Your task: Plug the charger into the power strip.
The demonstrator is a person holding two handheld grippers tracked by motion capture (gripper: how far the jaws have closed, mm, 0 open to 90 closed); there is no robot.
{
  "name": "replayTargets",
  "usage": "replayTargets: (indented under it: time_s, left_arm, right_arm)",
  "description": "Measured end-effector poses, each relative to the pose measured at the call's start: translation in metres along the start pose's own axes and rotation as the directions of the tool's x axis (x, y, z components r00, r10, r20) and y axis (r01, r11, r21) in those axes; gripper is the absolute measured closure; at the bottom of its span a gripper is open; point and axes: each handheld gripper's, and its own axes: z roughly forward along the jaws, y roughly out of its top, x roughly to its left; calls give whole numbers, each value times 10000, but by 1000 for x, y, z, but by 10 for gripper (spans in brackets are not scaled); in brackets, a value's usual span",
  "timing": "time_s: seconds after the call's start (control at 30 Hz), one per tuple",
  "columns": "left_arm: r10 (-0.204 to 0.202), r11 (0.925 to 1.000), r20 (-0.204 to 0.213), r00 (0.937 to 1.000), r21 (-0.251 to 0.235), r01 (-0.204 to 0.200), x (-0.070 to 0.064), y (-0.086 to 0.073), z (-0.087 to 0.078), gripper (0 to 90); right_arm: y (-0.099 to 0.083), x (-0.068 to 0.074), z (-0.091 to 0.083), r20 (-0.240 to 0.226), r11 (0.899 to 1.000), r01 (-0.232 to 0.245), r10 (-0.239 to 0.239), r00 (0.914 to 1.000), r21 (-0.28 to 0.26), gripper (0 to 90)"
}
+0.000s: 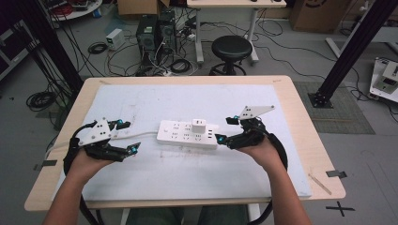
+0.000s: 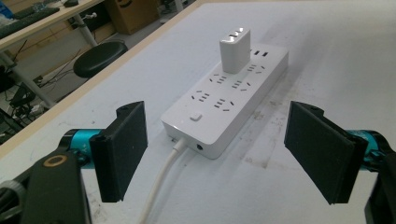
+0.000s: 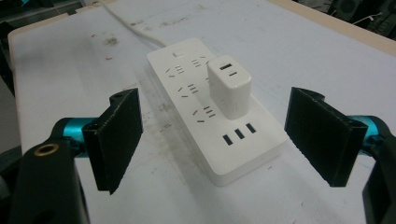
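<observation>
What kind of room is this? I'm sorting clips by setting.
Probably a lab or workshop: computer towers and loose cables on the floor, a black frame post, a round stool beyond the table.

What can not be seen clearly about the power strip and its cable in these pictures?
- Where the white cable ends: cut off by the bottom edge of the left gripper view, and by the top edge of the right gripper view.
- Plug pins of the charger: hidden inside the power strip.
- Socket markings: too small in the high view.
</observation>
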Motion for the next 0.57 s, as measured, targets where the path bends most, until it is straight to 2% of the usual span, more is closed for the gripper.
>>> replayTargets:
  time_s: [0.27, 0.57]
  left_arm:
    - [-70, 9999, 204, 9998, 80, 69, 2, 0, 7, 213]
    - [-75, 9996, 209, 9998, 263, 69, 2, -1, 12, 213]
  right_arm:
    - [-1, -3, -1, 88, 9998, -181, 182, 9998, -90, 196]
    - [-2, -6, -2, 108, 9997, -222, 223, 9997, -109, 196]
